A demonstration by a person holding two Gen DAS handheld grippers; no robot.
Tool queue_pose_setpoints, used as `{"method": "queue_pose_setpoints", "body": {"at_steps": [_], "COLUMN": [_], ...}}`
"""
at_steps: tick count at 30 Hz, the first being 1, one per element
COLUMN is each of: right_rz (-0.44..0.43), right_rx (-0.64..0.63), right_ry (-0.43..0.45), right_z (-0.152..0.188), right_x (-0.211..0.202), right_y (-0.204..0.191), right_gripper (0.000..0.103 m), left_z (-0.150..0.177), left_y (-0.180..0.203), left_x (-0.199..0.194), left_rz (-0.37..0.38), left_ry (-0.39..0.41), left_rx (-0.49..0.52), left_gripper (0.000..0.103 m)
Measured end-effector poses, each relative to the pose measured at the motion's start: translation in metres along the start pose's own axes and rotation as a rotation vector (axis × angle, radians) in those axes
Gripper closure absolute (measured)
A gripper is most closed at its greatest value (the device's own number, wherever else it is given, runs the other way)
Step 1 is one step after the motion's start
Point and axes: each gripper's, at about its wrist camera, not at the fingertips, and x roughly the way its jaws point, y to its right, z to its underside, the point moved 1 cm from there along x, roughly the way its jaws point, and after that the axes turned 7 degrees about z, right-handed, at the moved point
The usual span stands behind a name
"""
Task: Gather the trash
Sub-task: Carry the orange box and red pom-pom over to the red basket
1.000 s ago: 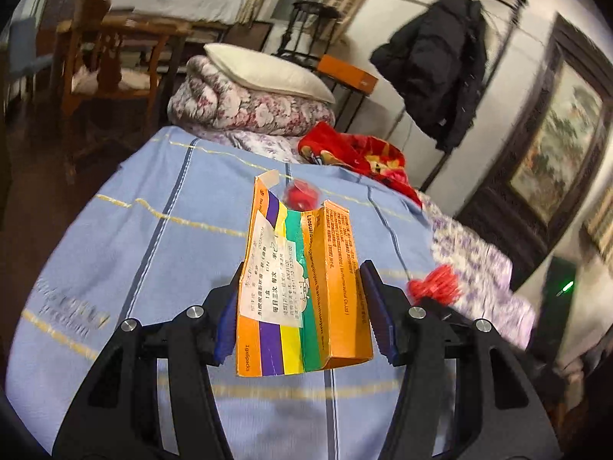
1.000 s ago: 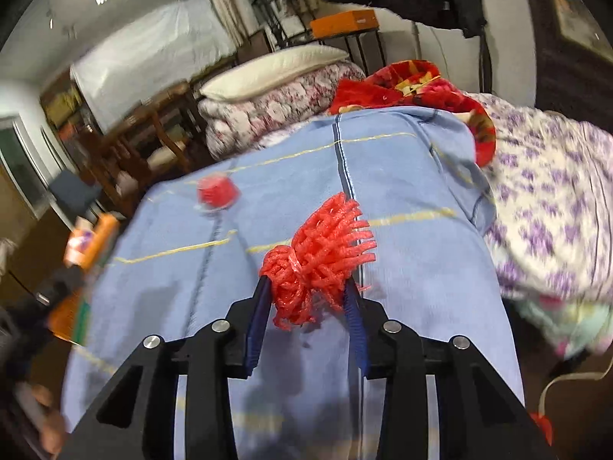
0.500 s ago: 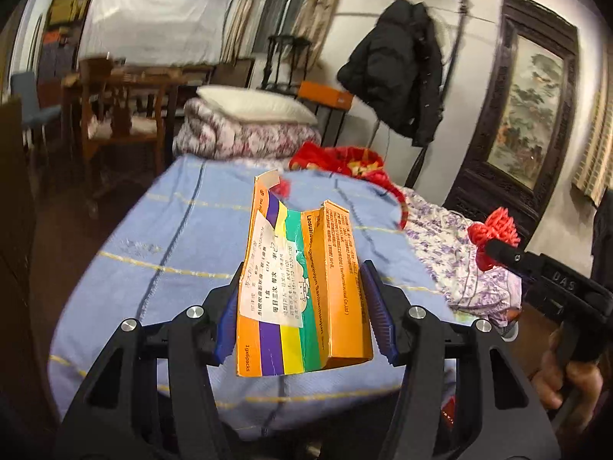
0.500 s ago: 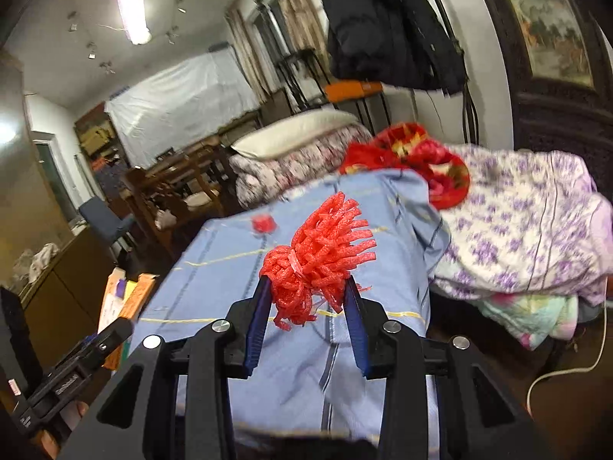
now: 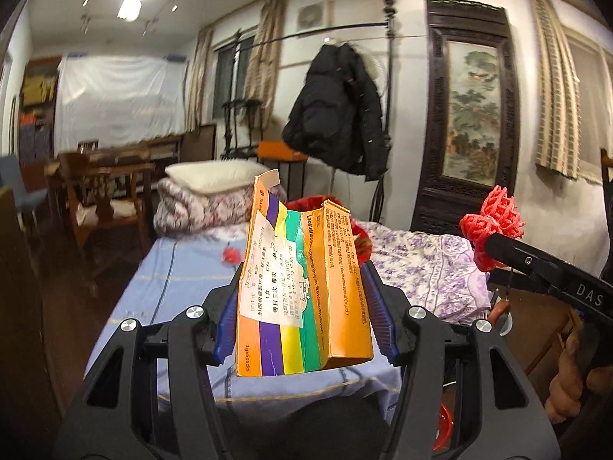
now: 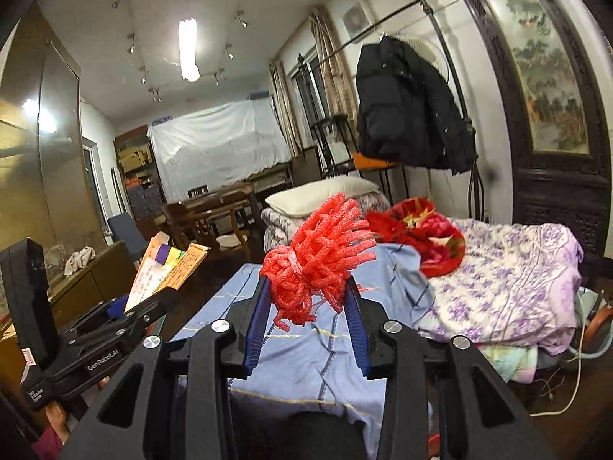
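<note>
1. A bedroom: a bed (image 5: 184, 299) under a blue sheet, a black coat (image 5: 341, 111) hanging behind it.
2. The left tongs (image 5: 304, 314) are clenched on an opened orange box (image 5: 306, 291), held above the bed's foot.
3. The right tongs (image 6: 306, 303) grasp a red foam net (image 6: 318, 253).
4. Another red scrap (image 5: 231, 256) lies on the sheet.

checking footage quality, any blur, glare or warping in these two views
Left wrist view: the orange striped cardboard medicine box is sharp, the room behind slightly soft, walls bowed by fisheye. Right wrist view: the red foam fruit net is crisp; the ceiling tube light blows out.
</note>
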Motion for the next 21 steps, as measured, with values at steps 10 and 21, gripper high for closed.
{"method": "queue_pose_setpoints", "body": {"at_steps": [10, 21], "right_rz": [0.043, 0.121], "right_rx": [0.003, 0.097], "right_ry": [0.066, 0.0], "right_z": [-0.006, 0.019], "right_x": [-0.056, -0.047], "right_y": [0.039, 0.103], "right_gripper": [0.065, 0.064], "left_z": [-0.007, 0.021], "left_y": [0.073, 0.131], "left_x": [-0.005, 0.045], "left_rz": [0.069, 0.15], "left_ry": [0.004, -0.093], "left_rx": [0.131, 0.236], "left_gripper": [0.046, 0.046]}}
